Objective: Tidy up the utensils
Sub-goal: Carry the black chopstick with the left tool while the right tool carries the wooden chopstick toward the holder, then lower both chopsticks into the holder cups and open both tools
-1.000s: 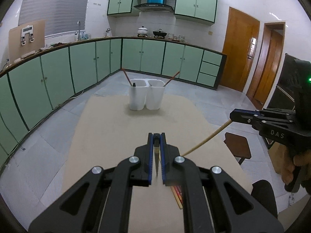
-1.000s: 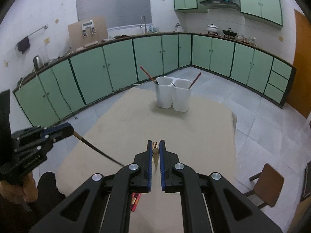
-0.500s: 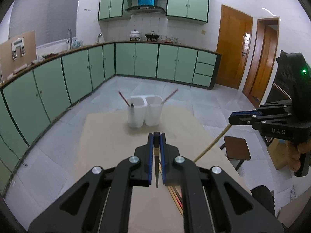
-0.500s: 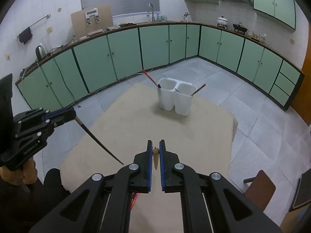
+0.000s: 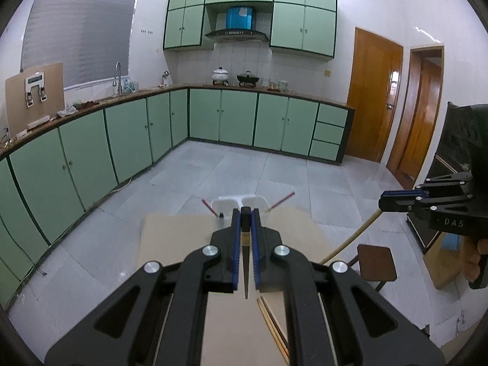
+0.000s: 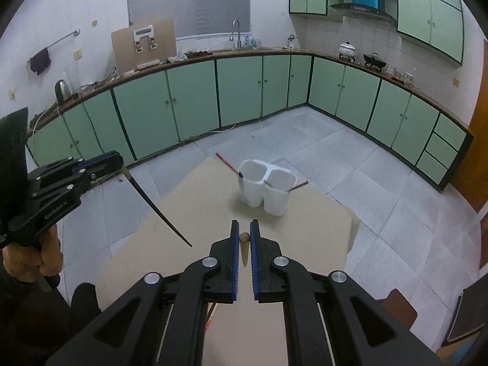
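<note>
My left gripper (image 5: 244, 218) is shut on a dark chopstick (image 5: 245, 271) whose thin tip hangs down; it shows in the right wrist view (image 6: 157, 209), held high left of the table. My right gripper (image 6: 243, 228) is shut on a light wooden chopstick (image 6: 244, 248), seen slanting down in the left wrist view (image 5: 350, 239). The white two-cup holder (image 6: 267, 187) stands at the table's far end with a red chopstick (image 6: 226, 162) leaning in the left cup and another red chopstick (image 6: 297, 185) in the right. Both grippers are well above and short of it.
The table has a tan cover (image 6: 195, 201). More chopsticks (image 5: 273, 326) lie on it under my left gripper. A brown stool (image 5: 376, 262) stands right of the table. Green cabinets (image 6: 189, 100) line the walls beyond the grey floor.
Both grippers have risen with their chopsticks. The left view has tilted up, so the holder now sits low and partly behind my left fingers.
</note>
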Motion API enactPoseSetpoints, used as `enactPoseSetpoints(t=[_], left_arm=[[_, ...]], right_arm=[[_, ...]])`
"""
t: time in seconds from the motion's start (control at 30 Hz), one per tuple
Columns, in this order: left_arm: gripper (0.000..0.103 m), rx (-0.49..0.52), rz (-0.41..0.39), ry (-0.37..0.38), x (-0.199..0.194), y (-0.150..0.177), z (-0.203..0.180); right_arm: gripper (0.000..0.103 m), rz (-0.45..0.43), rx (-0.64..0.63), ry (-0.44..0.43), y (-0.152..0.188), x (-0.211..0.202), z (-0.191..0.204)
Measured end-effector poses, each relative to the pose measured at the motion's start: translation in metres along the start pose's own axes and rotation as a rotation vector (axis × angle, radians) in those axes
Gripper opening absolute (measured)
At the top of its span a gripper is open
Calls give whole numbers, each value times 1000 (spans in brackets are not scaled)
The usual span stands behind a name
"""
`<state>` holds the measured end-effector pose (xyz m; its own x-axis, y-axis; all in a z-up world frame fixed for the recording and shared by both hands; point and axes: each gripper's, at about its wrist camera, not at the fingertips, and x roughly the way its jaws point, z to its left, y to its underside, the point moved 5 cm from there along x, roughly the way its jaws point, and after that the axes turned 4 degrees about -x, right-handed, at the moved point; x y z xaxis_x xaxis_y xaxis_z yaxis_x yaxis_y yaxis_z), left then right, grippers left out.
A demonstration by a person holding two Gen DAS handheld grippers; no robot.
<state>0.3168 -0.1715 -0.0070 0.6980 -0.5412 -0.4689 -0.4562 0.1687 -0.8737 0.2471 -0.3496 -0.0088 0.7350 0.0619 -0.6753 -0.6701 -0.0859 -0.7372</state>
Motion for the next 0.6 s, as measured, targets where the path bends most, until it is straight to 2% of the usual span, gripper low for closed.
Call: enactPoseSetpoints(t=[0.3, 0.6], left_arm=[[6, 18, -82, -9, 14, -38, -6], [6, 9, -172, -23, 47, -76, -12]], right_arm=[[7, -22, 23, 27, -37, 6, -23], [7, -64, 50, 68, -78, 29, -50]])
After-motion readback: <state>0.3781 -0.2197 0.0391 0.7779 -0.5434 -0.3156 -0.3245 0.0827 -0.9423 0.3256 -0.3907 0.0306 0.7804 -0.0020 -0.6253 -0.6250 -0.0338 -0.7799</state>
